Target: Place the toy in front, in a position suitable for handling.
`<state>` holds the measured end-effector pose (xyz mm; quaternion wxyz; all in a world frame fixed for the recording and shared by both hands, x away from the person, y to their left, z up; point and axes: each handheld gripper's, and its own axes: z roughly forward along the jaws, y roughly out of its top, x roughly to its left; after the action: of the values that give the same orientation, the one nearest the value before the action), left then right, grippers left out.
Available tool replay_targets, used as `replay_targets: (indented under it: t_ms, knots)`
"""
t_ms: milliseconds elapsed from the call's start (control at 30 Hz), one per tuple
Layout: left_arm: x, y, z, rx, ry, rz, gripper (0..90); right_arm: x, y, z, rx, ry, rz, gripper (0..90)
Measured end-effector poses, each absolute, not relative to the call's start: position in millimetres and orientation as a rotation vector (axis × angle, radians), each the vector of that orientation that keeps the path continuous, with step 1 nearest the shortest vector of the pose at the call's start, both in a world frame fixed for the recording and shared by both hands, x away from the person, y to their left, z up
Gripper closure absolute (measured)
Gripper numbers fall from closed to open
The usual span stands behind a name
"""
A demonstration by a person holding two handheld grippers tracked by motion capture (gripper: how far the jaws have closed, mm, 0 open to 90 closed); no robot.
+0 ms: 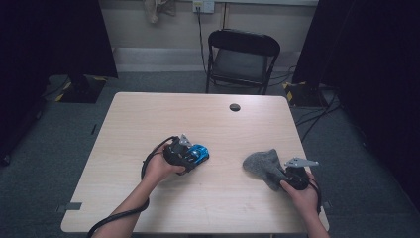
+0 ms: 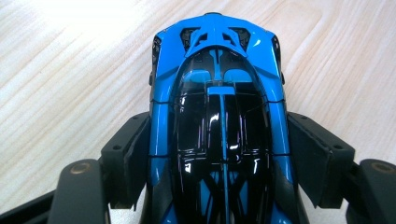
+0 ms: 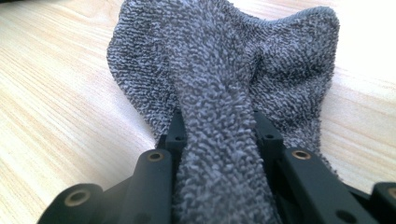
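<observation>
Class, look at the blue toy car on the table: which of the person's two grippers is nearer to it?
Left. The left gripper has its jaws around the blue toy car, while the right gripper sits apart, pinching a grey cloth.

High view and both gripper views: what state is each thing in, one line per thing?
Blue toy car: on the table, clamped at its sides.
Grey cloth: bunched, one fold pinched, the rest lying on the table.
Left gripper: shut on the car.
Right gripper: shut on the cloth.
Folding chair: unfolded, unoccupied, beyond the table.

Glossy plastic toy car, rough terry cloth, matt wood table
</observation>
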<state>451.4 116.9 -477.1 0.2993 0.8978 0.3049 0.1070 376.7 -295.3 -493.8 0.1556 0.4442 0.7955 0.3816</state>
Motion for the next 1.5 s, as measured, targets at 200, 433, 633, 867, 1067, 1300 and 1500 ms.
replay_targets:
  t_ms: [200, 433, 633, 867, 1067, 1300, 1500]
  knots:
    - [454.0, 120.5, -480.0, 2.370, 0.790, 0.258, 28.1, 376.7, -295.3, -493.8, 1.270, 2.279, 1.093, 67.1]
    - [454.1, 122.3, -480.8, 2.347, 0.816, 0.242, 27.8, 376.4, -295.1, -493.8, 1.269, 2.278, 1.089, 67.1]
    - [453.3, 123.7, -480.3, 2.330, 0.830, 0.246, 26.7, 376.6, -295.3, -493.8, 1.265, 2.281, 1.089, 67.0]
    - [454.1, 124.0, -467.6, 2.287, 0.858, 0.230, 20.8, 376.6, -295.2, -493.8, 1.259, 2.283, 1.088, 66.9]
    - [452.4, 128.0, -463.0, 2.244, 0.887, 0.211, 19.0, 376.8, -295.6, -494.0, 1.258, 2.284, 1.093, 66.9]
    - [444.4, 140.2, -456.7, 2.193, 0.867, 0.163, 17.0, 377.6, -295.3, -493.1, 1.253, 2.300, 1.095, 61.9]
    - [434.6, 157.2, -454.6, 2.198, 0.869, 0.203, 18.4, 377.6, -288.9, -486.9, 1.192, 2.343, 1.062, 40.4]
